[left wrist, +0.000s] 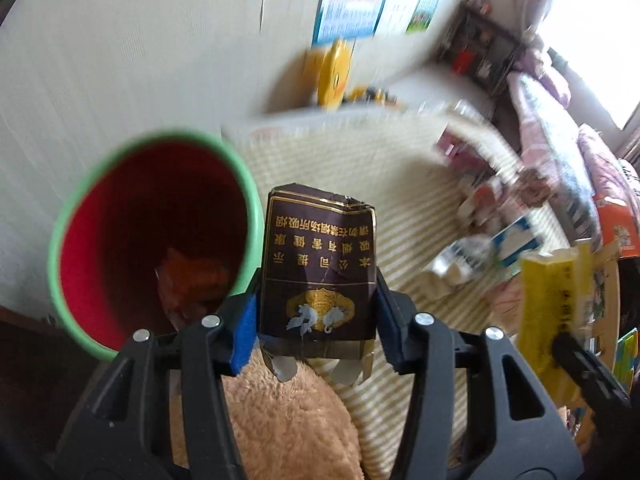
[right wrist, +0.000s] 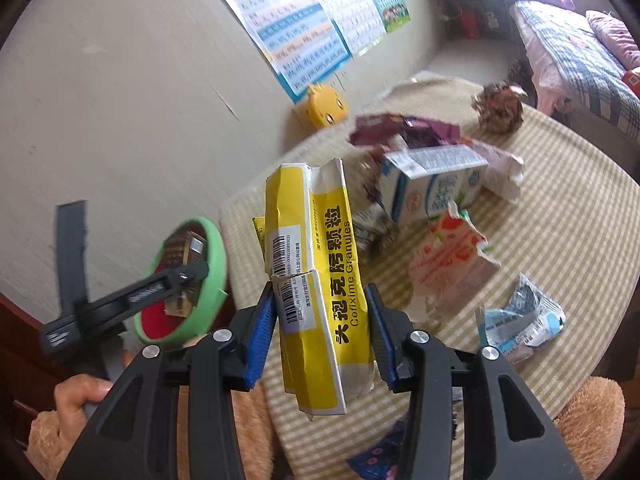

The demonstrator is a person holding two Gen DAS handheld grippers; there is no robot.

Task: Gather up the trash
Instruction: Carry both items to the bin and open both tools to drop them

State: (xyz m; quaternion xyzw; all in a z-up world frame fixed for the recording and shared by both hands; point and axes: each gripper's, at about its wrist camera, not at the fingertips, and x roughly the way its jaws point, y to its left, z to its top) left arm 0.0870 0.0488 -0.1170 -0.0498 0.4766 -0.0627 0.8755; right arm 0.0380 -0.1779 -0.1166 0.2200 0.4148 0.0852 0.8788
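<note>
Two grippers each carry one piece of trash toward the green-rimmed bin [left wrist: 148, 240]. The left gripper [left wrist: 316, 320] is clamped on a dark cigarette pack [left wrist: 320, 264], which stands upright between the blue pads with the bin mouth at 10 o'clock, probably positioned for release. The right gripper [right wrist: 320, 336] grasps a crushed yellow medicine box [right wrist: 316, 280], with the bin at 9 o'clock. More litter remains on the striped table [right wrist: 560, 208].

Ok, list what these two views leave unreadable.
- Left wrist view: trash on the table is motion-blurred.
- Left wrist view: contents low in the bin are dark.
- Right wrist view: the bin's inside sits behind the left tongs.
- Right wrist view: the medicine box hides table behind it.
</note>
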